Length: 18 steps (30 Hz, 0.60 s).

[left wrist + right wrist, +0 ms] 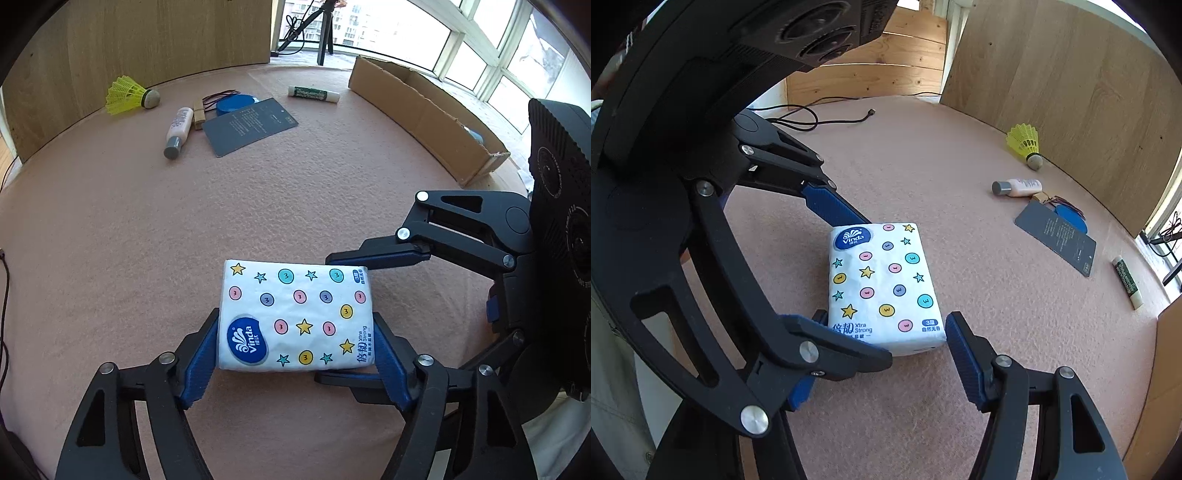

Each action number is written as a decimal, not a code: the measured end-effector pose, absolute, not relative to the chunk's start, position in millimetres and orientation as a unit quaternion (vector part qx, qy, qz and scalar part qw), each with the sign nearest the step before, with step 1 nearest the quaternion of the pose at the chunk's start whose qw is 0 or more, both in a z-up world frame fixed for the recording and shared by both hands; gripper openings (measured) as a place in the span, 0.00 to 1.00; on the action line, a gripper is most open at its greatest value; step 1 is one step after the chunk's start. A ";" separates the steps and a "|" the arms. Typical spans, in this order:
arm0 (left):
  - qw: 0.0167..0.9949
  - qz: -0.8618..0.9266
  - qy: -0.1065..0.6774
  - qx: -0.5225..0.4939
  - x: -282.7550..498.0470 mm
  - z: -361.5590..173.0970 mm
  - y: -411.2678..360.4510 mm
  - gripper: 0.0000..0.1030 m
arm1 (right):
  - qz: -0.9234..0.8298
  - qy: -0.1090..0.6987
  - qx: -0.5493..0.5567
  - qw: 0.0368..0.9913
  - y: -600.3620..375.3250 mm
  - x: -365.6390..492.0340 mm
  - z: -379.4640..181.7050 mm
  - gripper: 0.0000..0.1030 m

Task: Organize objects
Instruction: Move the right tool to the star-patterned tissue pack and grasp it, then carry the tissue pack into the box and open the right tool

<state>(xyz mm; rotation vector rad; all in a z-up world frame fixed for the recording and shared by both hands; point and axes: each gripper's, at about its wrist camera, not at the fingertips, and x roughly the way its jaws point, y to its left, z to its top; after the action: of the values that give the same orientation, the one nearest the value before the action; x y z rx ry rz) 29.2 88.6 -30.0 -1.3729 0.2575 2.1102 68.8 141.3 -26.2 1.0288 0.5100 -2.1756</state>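
A white Vinda tissue pack [295, 317] with stars and coloured dots lies on the pink cloth; it also shows in the right wrist view [882, 284]. My left gripper [295, 350] has its blue pads against the pack's two long sides, shut on it. My right gripper [882, 332] straddles the pack's short end; its right pad [964, 350] stands a little off the pack, so it is open. In the left wrist view the right gripper [345, 321] reaches in from the right.
At the back lie a yellow shuttlecock [129, 96], a small lotion bottle [179, 131], a dark card [251, 125] over a blue round lid [236, 103], and a glue stick [314, 94]. A cardboard box [424, 114] stands at right. A black cable [812, 118] lies on the cloth.
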 end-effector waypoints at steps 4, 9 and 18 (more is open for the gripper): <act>0.297 0.796 0.099 -0.518 31.0 -27.4 87.4 0.73 | -0.833 0.199 0.390 0.337 139.7 74.8 -24.5 0.50; 0.291 0.801 0.102 -0.513 35.5 -16.1 87.6 0.73 | -0.839 0.203 0.378 0.335 140.5 80.4 -18.9 0.49; 0.280 0.822 0.125 -0.481 39.7 41.5 94.0 0.73 | -0.857 0.205 0.336 0.332 147.9 84.9 27.4 0.48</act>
<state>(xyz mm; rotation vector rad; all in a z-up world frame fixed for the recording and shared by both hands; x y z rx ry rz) 39.7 94.0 41.5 -1.2884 0.3348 2.2032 84.9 147.9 27.4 0.8783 0.5347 -2.2400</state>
